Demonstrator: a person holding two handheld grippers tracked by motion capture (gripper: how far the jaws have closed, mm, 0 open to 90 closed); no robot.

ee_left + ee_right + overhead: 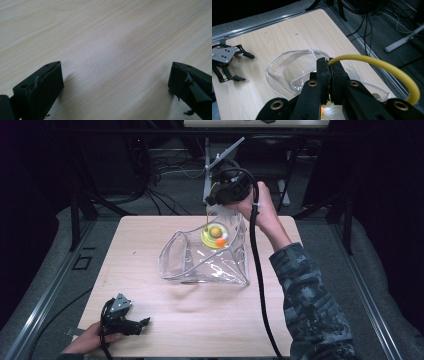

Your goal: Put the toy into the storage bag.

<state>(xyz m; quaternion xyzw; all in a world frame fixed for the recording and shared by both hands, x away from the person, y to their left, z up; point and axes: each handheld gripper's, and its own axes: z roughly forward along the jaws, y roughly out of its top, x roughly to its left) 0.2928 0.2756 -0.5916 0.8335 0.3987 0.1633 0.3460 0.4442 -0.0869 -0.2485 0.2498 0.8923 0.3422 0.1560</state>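
Note:
A clear plastic bag (205, 262) stands in the middle of the wooden table (200, 320), its mouth held open by a stiff rim (287, 67). My right gripper (210, 200) hovers over the bag's far side, shut (329, 66) on a yellow cord (387, 67). From that cord hangs a round yellow-green toy (215, 236) with an orange ball in it, at the bag's far upper part. My left gripper (140, 325) rests on the table near the front left corner, jaws wide open (116, 75) with only bare wood between them.
Beyond the table's far edge are a metal stand (220, 157) and loose cables (165, 170) on the floor. Dark frame rails (45, 295) run along both sides of the table. The person's right sleeve (310, 305) crosses the table's right side.

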